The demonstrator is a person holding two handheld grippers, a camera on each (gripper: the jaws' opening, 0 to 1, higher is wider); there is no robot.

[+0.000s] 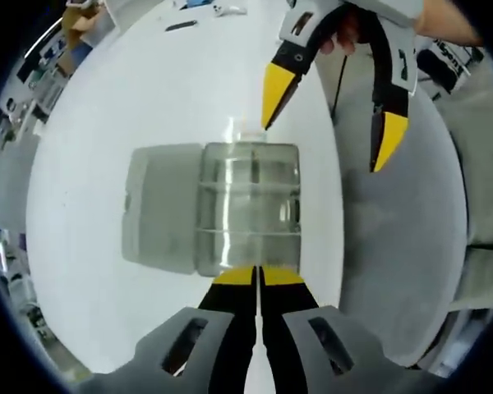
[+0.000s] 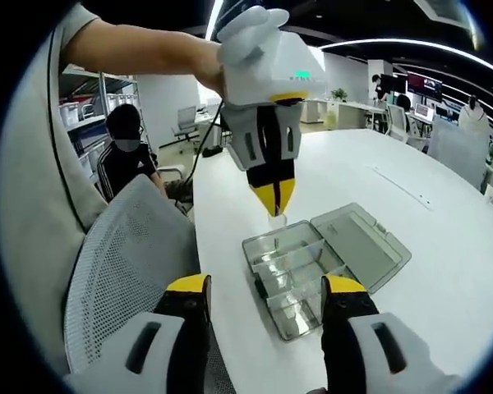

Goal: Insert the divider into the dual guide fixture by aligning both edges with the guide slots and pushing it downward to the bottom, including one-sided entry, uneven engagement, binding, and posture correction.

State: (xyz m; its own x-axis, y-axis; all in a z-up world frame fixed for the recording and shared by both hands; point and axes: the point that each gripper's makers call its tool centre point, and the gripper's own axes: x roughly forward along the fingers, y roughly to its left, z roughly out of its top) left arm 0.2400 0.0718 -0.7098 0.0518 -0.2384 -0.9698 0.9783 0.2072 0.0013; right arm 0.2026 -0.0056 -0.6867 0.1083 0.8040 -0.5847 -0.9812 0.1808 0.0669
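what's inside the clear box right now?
The clear box lies open, its lid flat beside it. Clear dividers cross it into compartments, which look empty. The left gripper pinches a small clear piece over its far edge; glare blurs finer detail.

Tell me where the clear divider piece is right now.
In the right gripper view the divider hangs pinched in the left gripper, just above the far edge of the open clear box on the white table.

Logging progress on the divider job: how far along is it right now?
Done: the clear compartment box sits on the white table with its lid open flat. In hand: the left gripper, jaws shut, holds a small clear piece, apparently the divider, just above the box's far edge. Left: aligning both edges with the slots and pushing down. The right gripper is open, holding nothing.
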